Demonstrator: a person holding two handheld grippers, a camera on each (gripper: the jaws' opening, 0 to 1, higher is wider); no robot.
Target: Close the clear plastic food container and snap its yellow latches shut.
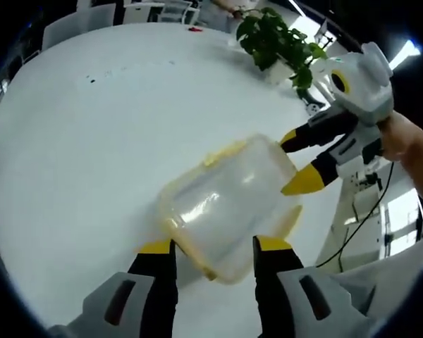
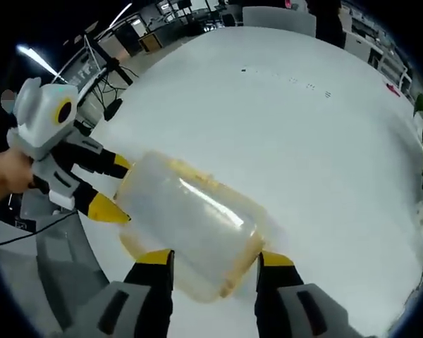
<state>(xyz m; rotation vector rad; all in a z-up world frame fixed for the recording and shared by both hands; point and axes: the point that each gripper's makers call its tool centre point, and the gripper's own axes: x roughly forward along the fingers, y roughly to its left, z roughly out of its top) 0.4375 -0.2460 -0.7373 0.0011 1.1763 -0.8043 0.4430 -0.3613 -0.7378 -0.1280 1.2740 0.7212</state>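
The clear container (image 1: 225,204), lid on, lies tilted on the white desk (image 1: 92,155). The left tool (image 1: 215,257) straddles its near end, jaws apart. The right tool (image 1: 299,162) touches its far end. A potted plant (image 1: 275,39) stands beyond.

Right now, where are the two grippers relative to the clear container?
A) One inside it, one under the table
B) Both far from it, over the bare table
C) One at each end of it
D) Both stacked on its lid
C: in the left gripper view the left gripper straddles the near end of the container while the right gripper meets its far end.
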